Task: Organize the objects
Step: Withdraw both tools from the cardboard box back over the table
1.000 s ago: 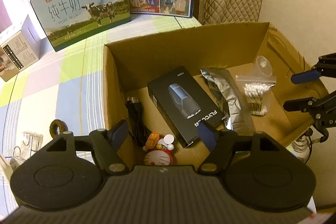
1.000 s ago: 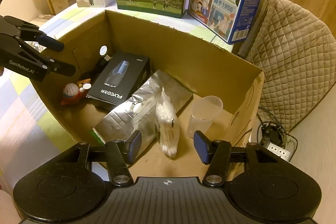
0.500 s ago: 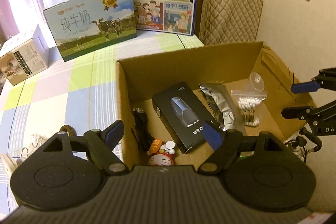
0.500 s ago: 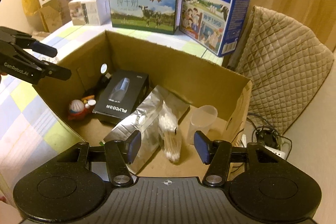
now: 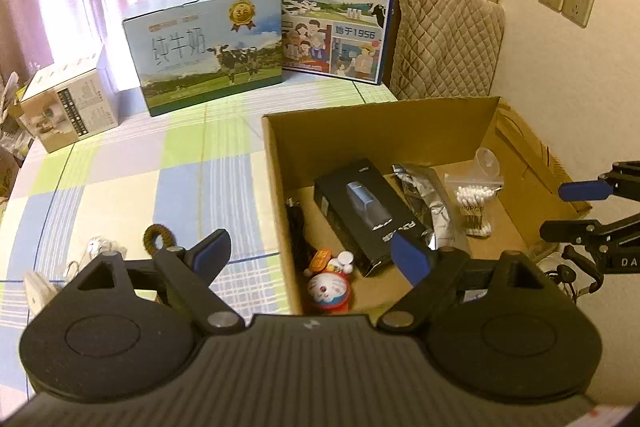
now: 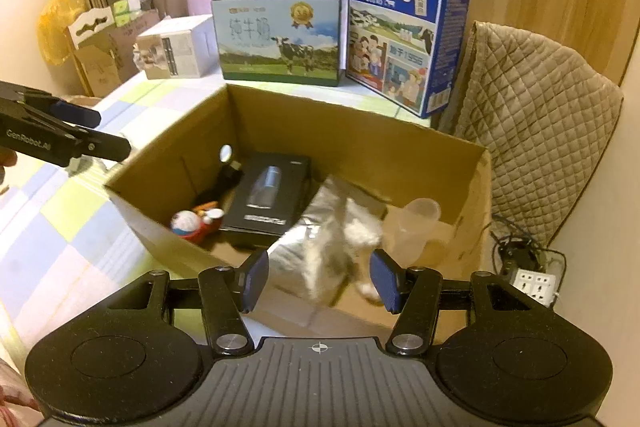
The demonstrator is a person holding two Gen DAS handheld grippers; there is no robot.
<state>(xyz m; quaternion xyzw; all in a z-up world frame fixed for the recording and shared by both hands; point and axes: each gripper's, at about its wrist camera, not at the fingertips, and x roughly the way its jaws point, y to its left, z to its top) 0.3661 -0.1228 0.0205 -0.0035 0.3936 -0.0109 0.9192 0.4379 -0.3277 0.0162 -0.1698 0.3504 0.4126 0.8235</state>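
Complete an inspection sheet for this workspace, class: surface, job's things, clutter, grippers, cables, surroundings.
Surface: checked pastel tablecloth.
Job's things: open brown cardboard box holding a black product carton, silver foil pouch, bagged cotton swabs, clear plastic cup, round cartoon toy.
Clutter: brown ring and small clear items on the cloth.
Grippers: left gripper open, empty; right gripper open, empty.
Cables: black cord in box; power strip on floor.
Surroundings: two milk cartons, quilted chair, curtains.
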